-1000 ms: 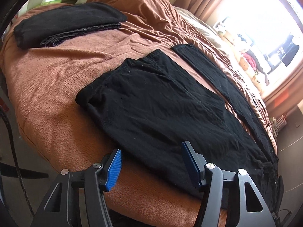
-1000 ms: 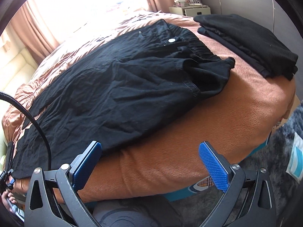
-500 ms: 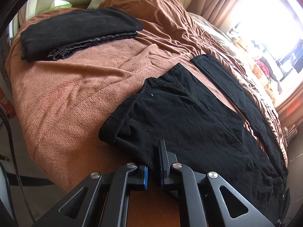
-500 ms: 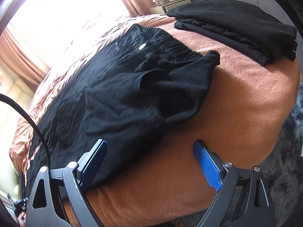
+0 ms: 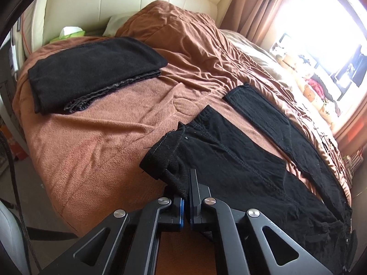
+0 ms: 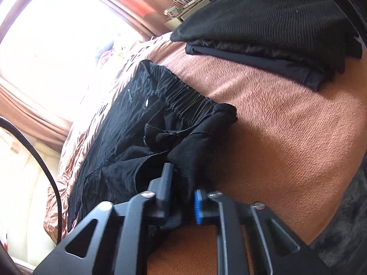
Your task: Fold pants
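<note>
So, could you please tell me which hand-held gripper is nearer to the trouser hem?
Left. The left hand-held gripper is clamped beside the hem; the right hand-held gripper grips the pants near the waistband.

A home bedroom: bed (image 5: 96, 137) under brown blanket, cream padded headboard (image 5: 137, 2), curtained window (image 5: 321, 23).

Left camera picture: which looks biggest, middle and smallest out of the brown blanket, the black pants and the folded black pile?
1. brown blanket
2. black pants, though nearness to the camera enlarges them
3. folded black pile
</note>
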Demonstrator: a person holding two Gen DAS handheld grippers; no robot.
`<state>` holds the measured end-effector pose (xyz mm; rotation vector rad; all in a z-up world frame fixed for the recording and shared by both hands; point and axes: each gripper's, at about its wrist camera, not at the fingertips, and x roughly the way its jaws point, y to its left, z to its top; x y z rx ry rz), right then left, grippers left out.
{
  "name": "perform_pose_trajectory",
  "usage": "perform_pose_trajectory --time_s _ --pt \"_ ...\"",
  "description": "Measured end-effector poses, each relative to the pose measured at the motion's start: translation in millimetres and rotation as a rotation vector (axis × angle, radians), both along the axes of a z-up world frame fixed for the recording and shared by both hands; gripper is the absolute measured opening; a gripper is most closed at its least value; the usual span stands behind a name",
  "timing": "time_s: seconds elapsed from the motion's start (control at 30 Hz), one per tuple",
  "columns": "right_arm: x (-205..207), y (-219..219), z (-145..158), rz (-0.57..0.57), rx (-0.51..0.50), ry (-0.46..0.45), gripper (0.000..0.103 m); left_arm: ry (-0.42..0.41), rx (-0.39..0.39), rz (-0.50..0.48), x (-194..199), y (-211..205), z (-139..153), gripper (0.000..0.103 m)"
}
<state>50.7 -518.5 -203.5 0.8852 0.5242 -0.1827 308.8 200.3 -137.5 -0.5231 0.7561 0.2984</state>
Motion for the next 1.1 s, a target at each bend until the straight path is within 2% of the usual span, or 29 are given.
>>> perform_pose_trajectory --time_s 0.4,0.8,1.1 --pt "-13.1 -6.1 42.7 0.006 -0.071 -0.06 0.0 -0.062 0.038 -0.074 35.7 -5.3 46.2 0.002" --pt "11.1 -3.5 82.8 0.024 -0.123 -0.111 0.0 -0.13 0.078 -0.134 76.2 -14.1 98.6 0.002" --pt "53.4 -5.2 114.0 0.039 -0.163 -0.144 0.0 -0.181 0.115 -0.166 123.7 -23.1 141.8 0.002"
